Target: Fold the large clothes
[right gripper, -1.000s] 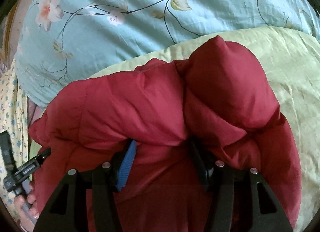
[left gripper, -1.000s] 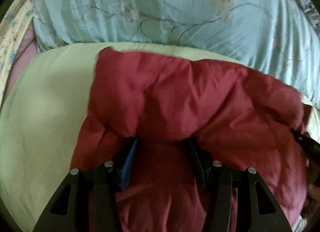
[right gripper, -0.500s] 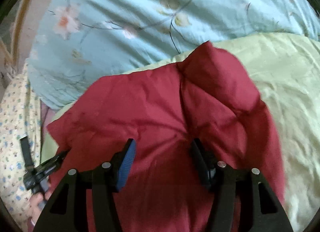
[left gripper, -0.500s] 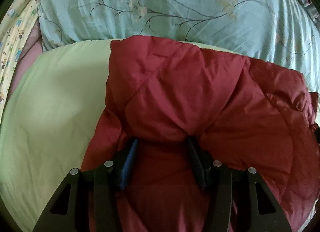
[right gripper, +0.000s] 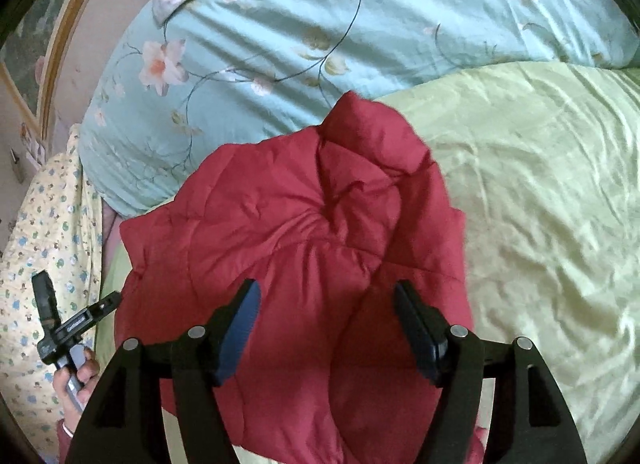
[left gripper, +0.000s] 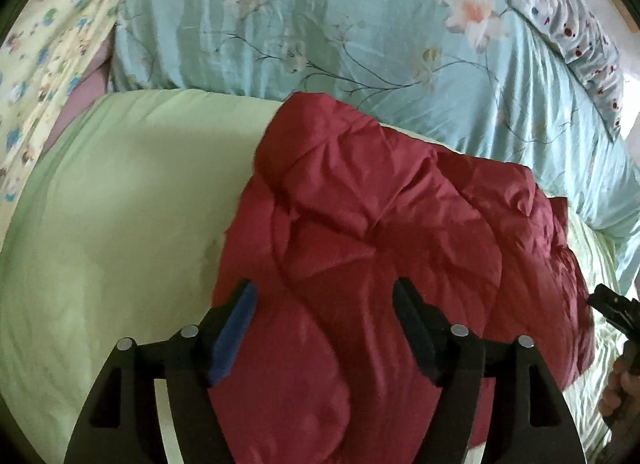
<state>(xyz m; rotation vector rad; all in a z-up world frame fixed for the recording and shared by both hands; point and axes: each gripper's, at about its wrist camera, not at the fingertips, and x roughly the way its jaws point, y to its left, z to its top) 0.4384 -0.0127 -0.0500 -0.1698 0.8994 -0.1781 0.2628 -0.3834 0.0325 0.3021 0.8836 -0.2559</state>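
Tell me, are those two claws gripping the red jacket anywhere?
No. Both the left gripper and right gripper are open above the red jacket, holding nothing.

We look along the left gripper (left gripper: 322, 296), its fingers spread wide with nothing clamped between them, over a folded red quilted jacket (left gripper: 380, 248). The jacket lies bunched on a pale green sheet (left gripper: 120, 203). Beyond it we see a light blue floral duvet (left gripper: 340, 23). At the right edge, part of the right gripper (left gripper: 616, 310) shows, held by a hand (left gripper: 622, 388).
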